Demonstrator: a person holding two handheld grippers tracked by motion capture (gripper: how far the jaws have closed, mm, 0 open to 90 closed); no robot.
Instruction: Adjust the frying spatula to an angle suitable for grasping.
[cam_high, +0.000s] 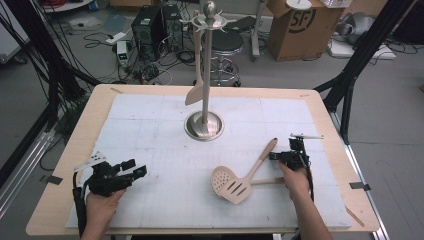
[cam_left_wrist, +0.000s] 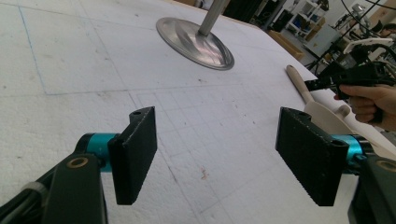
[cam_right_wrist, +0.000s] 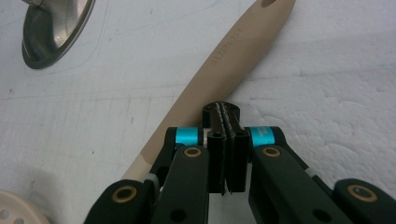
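White foam matting (cam_high: 150, 130) covers a light wooden table (cam_high: 87, 112) in a cluttered lab, with cables, computer boxes and a cardboard carton on the floor behind. At the far middle of the mat stands a steel utensil rack (cam_high: 204, 65) on a round base, with one beige spatula (cam_high: 196, 85) already hanging from a top hook. Toward the near right lie two more beige utensils, crossed: a slotted turner (cam_high: 250, 175) whose handle runs up and to the right, and a round skimmer (cam_high: 222, 177) partly under it. The right gripper (cam_high: 292, 156) hovers just beside the turner's handle end; seen in the right gripper view, its jaws are pressed together with nothing between them, above the printed handle (cam_right_wrist: 224, 60). The left gripper (cam_high: 127, 172) rests low at the near left, well apart from the utensils, jaws spread wide. The turner looks light, rigid and smooth, likely plastic or wood; the narrow handle near its hanging hole seems the best place to pinch, squarely, since it may twist.
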